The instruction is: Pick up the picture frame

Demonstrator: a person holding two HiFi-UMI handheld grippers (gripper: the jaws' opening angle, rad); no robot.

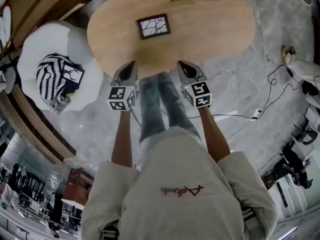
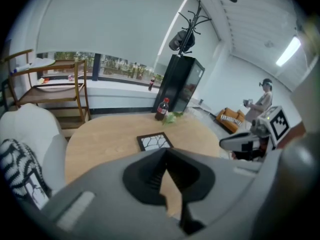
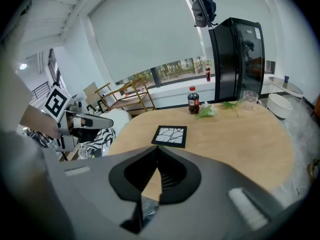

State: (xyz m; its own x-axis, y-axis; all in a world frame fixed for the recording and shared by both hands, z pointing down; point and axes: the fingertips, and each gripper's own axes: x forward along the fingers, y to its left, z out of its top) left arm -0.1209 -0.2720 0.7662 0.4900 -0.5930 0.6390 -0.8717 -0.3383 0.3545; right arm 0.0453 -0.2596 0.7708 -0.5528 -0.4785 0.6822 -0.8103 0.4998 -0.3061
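Picture frame (image 1: 153, 26): lies flat on the wooden table (image 1: 215, 29), beyond both grippers, untouched.
Left gripper (image 1: 131, 64): jaws pressed together, empty.
Right gripper (image 1: 181, 64): jaws pressed together, empty.
Gripper views only: black fridge (image 3: 235, 59) behind the table.

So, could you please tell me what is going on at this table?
A person holds a claw in each hand by the near edge of the wooden table. The left claw and the right claw are both shut and empty. The picture frame lies flat on the table ahead of them, untouched. A dark bottle stands at the far edge.
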